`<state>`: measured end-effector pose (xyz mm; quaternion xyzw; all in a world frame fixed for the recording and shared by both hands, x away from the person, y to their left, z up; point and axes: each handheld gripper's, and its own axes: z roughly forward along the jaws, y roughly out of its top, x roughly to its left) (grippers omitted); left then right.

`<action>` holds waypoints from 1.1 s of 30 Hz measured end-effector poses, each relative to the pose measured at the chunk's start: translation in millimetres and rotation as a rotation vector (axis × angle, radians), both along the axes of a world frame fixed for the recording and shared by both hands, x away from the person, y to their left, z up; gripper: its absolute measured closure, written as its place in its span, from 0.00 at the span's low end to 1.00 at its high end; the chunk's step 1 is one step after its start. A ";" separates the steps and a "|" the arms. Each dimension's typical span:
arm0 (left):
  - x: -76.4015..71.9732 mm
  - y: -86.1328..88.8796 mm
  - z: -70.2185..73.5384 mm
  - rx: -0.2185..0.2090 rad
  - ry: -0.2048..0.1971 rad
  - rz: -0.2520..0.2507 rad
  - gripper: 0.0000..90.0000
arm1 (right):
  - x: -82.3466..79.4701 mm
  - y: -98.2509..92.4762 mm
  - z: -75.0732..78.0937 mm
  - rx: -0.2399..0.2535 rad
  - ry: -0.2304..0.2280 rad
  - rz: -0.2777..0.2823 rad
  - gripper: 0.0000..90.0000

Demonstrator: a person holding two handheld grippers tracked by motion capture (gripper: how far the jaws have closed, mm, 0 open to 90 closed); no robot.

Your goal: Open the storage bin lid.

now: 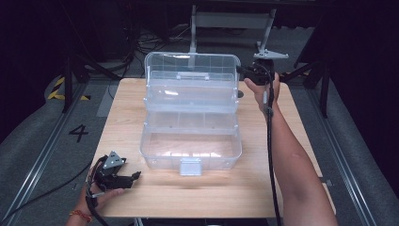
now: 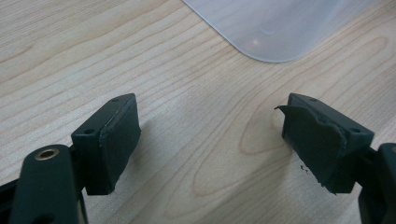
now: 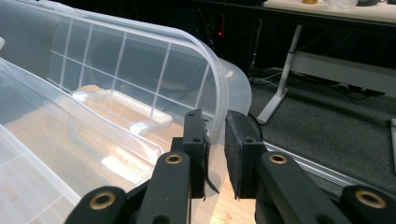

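In the middle of the bench (image 1: 122, 136) stands a clear plastic box (image 1: 190, 150), rectangular with rounded corners, its lid (image 1: 190, 70) swung up at the far side and a tiered tray (image 1: 190, 96) lifted between lid and base. The plastic is smooth and glossy; the lid carries a moulded grid of ribs and a flat handle, and a frosted latch tab hangs at the near wall. At the lid's far right corner the right gripper (image 3: 215, 140) has its black padded fingers (image 3: 238, 144) nearly together astride the thin curved rim, one inside and one outside; whether they press it I cannot tell. The left gripper (image 2: 210, 140) rests at the near left of the pale, grained wooden bench, fingers spread wide over bare wood, just short of the box's rounded near-left corner. Open wood lies on every side of the box.
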<state>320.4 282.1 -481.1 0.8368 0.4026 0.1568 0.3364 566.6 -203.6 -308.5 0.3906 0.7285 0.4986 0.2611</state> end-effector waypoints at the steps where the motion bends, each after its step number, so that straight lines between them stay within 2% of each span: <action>1: 0.2 -0.2 -0.3 -0.002 -0.002 0.000 0.22 | 1.9 0.9 -1.4 -0.018 -0.005 -0.017 0.88; 2: 0.2 -0.2 -0.3 -0.002 -0.002 0.000 0.22 | 3.3 1.0 -2.8 -0.028 -0.008 -0.022 0.92; 3: 0.6 0.1 -0.2 0.003 -0.008 -0.005 0.22 | 3.3 1.0 -2.8 -0.028 -0.008 -0.022 0.92; 4: 0.7 0.1 -0.1 0.004 -0.008 -0.005 0.21 | 4.5 0.5 -4.0 -0.024 -0.001 -0.015 0.99; 5: 0.8 0.0 -0.1 0.004 -0.006 -0.005 0.21 | 5.8 0.4 -5.7 -0.027 0.005 -0.008 1.00; 8: 0.7 -0.6 -0.2 -0.002 0.000 -0.001 0.21 | 11.0 3.4 -13.0 -0.057 0.025 -0.014 1.00; 15: 0.6 -0.6 -0.3 0.002 -0.004 -0.011 0.21 | 16.4 4.8 -24.3 -0.069 0.055 -0.029 1.00; 33: 0.6 -0.5 -0.2 0.005 -0.006 -0.010 0.21 | 11.5 0.6 -22.5 -0.082 0.037 -0.027 1.00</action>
